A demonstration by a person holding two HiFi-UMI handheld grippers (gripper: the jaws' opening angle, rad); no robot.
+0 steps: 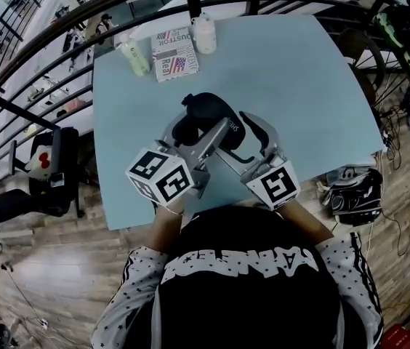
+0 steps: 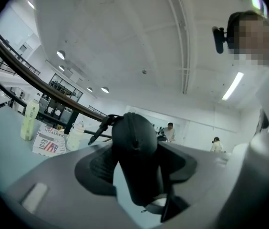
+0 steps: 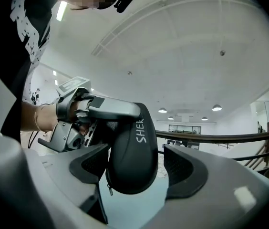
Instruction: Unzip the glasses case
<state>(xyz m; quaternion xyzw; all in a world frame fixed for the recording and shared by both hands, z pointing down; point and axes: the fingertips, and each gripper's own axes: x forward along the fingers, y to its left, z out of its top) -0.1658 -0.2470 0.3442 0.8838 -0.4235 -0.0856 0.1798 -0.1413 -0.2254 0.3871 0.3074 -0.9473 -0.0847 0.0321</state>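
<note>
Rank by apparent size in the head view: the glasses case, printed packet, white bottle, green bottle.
1. glasses case, narrowly, though partly covered
2. printed packet
3. white bottle and green bottle: too alike to rank

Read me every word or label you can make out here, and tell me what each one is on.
"SHE", then a letter I can't make out: on the case.
"Real" and "DUSTOR": on the flag-printed paper.
Large lettering on the shirt: upside down, not readable.
Labels on the green bottle and the white bottle: too small to read.
</note>
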